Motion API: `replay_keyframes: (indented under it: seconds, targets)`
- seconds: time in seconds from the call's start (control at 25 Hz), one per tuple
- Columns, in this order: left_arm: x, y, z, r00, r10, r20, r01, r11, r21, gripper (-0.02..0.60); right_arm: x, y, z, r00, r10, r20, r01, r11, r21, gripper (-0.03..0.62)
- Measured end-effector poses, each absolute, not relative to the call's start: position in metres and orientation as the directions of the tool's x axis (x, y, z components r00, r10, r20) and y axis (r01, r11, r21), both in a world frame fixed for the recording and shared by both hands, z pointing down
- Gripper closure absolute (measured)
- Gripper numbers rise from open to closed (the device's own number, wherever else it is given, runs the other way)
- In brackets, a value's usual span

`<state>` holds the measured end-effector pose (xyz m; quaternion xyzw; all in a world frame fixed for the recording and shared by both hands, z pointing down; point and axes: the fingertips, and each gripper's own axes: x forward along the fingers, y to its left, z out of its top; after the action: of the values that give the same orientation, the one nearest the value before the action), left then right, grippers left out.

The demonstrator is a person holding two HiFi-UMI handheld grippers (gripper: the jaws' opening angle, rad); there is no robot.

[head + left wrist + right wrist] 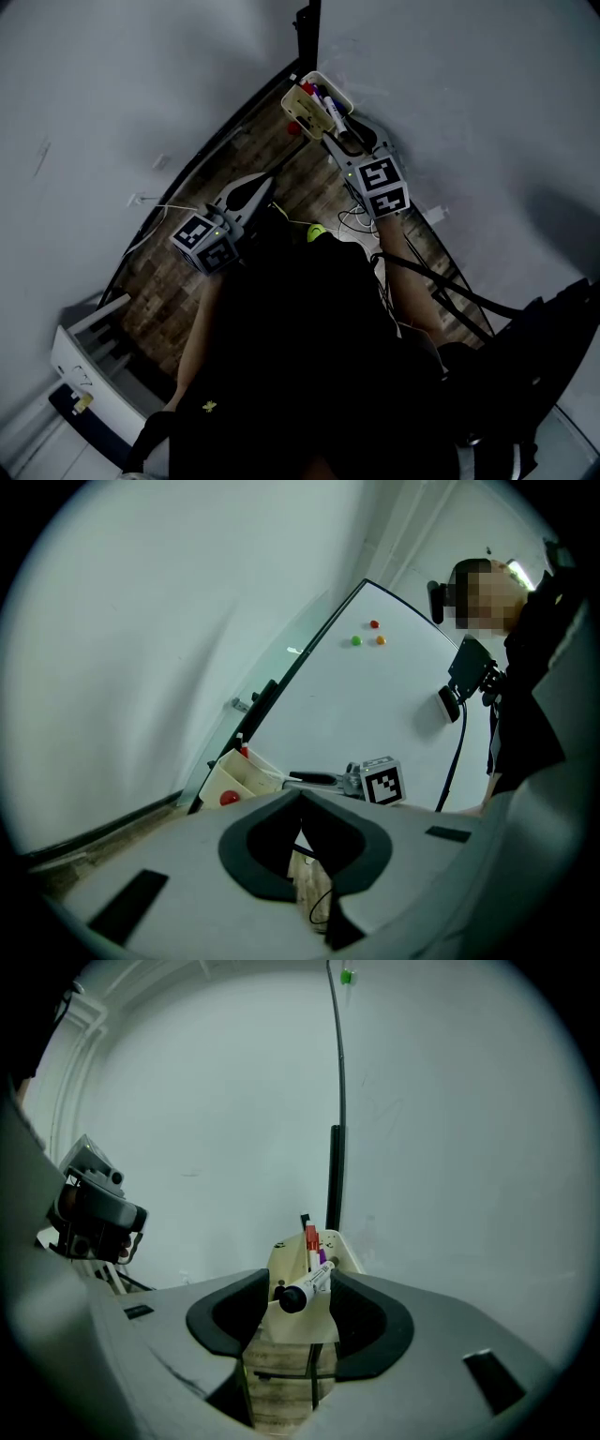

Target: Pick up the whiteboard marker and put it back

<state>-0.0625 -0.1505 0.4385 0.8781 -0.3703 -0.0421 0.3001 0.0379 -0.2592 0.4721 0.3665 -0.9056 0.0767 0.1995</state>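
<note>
Jaws of the right gripper (pixel 299 1279) stand apart on either side of the whiteboard marker (pixel 305 1290), which lies tilted, black cap outward, its far end in the cream holder (pixel 292 1327) among other pens, while the left gripper (pixel 301 796), off to the side, has its jaws together and empty.

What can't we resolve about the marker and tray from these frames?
- Right gripper view: tray interior, hidden by its front wall; whether the whiteboard marker touches a pad is unclear.
- Head view: tray's near edge, covered by the right hand-held gripper; image dim.
- Left gripper view: tray contents, too small.
</note>
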Motion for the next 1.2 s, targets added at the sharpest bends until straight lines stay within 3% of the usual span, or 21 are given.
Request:
replay_keyframes:
  seconds: [0.52, 0.8, 1.2]
  targets:
    - [-0.070, -0.146, 0.432, 0.716, -0.680, 0.156, -0.630, -0.535, 0.562, 0.563, 0.037, -0.266, 0.474, -0.642, -0.635, 0.431, -0.695, 0.719, 0.024, 0.396]
    - [-0.073, -0.144, 0.437, 0.716, -0.680, 0.157, -0.636, -0.544, 0.547, 0.563, 0.039, -0.270, 0.477, -0.633, -0.646, 0.427, -0.693, 0.718, 0.059, 0.472]
    - [-0.071, -0.143, 0.436, 0.725, -0.671, 0.155, -0.633, -0.562, 0.532, 0.563, 0.044, -0.275, 0.479, -0.620, -0.667, 0.413, -0.709, 0.702, 0.067, 0.500]
